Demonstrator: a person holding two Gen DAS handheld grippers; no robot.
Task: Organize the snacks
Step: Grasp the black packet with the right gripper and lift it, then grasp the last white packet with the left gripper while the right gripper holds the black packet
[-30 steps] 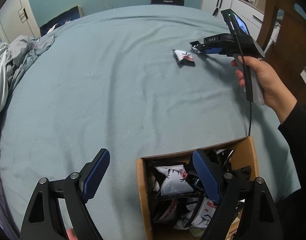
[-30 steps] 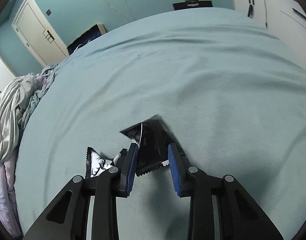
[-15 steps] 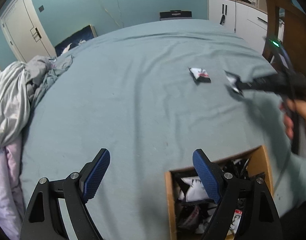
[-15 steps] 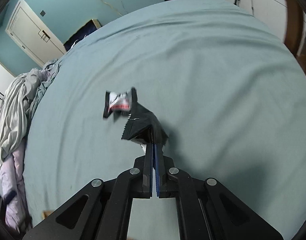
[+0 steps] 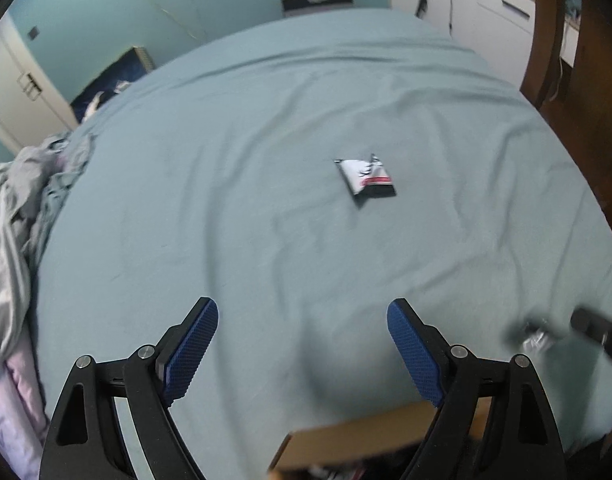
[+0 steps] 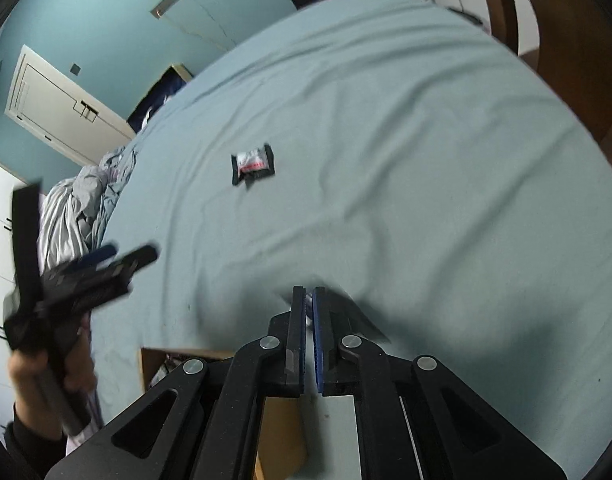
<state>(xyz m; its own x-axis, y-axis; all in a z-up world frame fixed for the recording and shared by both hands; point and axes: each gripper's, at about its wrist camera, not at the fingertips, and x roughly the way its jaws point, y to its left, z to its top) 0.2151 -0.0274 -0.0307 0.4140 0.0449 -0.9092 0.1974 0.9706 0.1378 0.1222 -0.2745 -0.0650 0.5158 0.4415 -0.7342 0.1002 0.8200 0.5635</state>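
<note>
- A bed (image 5: 266, 184) covered by a wrinkled pale blue-green sheet carries everything.
- One white, black and red snack packet (image 5: 366, 178) lies flat near its middle.
- A cardboard box (image 6: 156, 362) sits at the near edge.
- Crumpled grey bedding (image 5: 14, 208) is heaped along one side.

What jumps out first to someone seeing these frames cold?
A lone white, black and red snack packet lies mid-bed on the teal sheet, apart from everything else. The right gripper is shut on a black packet near a cardboard box at the bed's near edge. The left gripper is wide open and empty above the box's rim.
</note>
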